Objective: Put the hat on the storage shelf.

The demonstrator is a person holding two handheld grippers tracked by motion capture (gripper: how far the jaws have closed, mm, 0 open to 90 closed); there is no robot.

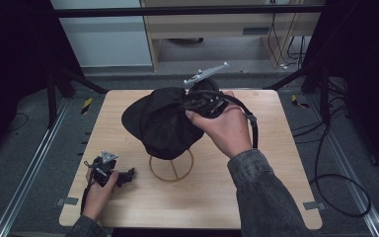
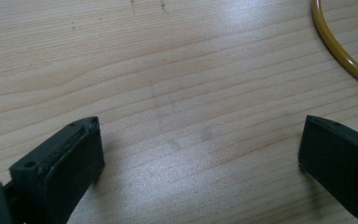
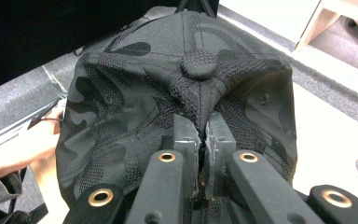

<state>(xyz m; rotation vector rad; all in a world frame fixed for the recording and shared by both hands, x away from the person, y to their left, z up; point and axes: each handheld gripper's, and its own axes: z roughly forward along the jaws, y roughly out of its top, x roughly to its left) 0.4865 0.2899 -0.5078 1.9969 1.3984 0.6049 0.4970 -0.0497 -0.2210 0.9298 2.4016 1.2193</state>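
Observation:
A black camouflage cap (image 1: 158,123) sits over a stand whose yellow ring base (image 1: 170,180) rests on the wooden table (image 1: 227,192). My right gripper (image 1: 197,106) is at the cap's right side, held by a hand in a grey sleeve. In the right gripper view its jaws stand almost together at my right gripper (image 3: 203,135), pinching the cap (image 3: 135,93) fabric just below the top button (image 3: 199,65). My left gripper (image 1: 128,174) lies low at the table's front left, apart from the stand. It is open over bare wood at my left gripper (image 2: 200,144), with the ring (image 2: 340,51) beyond.
Black cables (image 1: 335,187) coil on the floor right of the table. Metal rails (image 1: 29,173) run along both sides, with dark frame posts (image 1: 52,94) at the back corners. The other hand (image 3: 18,154) shows left of the cap in the right gripper view.

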